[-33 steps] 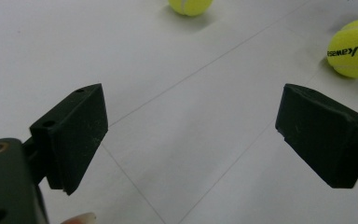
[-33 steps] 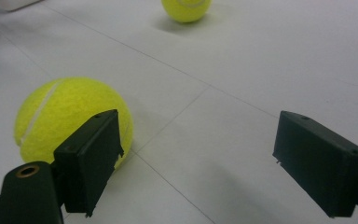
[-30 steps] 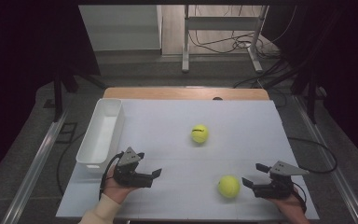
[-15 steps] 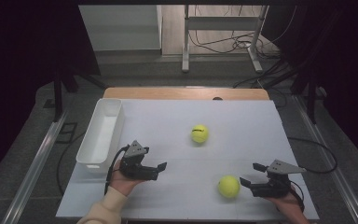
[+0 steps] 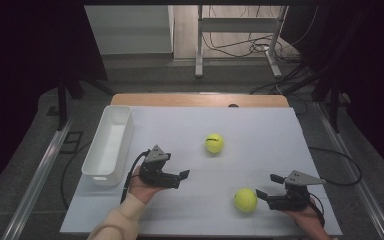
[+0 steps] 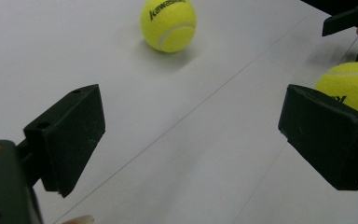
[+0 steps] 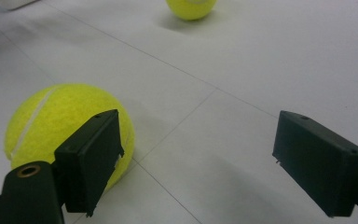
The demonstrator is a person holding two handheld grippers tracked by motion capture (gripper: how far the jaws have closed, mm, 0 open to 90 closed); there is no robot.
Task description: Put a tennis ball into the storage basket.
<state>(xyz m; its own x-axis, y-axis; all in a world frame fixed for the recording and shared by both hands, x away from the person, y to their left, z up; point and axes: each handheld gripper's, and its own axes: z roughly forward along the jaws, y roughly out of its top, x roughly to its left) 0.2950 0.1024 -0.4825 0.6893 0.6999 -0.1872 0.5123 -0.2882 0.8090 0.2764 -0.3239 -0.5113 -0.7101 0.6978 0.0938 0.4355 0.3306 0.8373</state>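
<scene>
Two tennis balls lie loose on the white table: the near ball (image 5: 245,199) sits close to the front edge, toward the right corner, and the far ball (image 5: 214,143) rests near the middle, well apart from it. The right gripper (image 5: 269,187) is released, jaws spread wide, low over the table just beside the near ball; in the right gripper view that ball (image 7: 63,130) lies off to one side, behind one jaw and not between the two. If the jaws close or push forward from this line, that jaw would likely clip the ball's side and send it rolling, perhaps off the front edge. The left gripper (image 5: 182,179) is also released and empty, pointing across the table with the far ball (image 6: 168,24) ahead of it but well apart. The white bin (image 5: 94,170) stands along the left edge; a ball dropped from too high could bounce out.
</scene>
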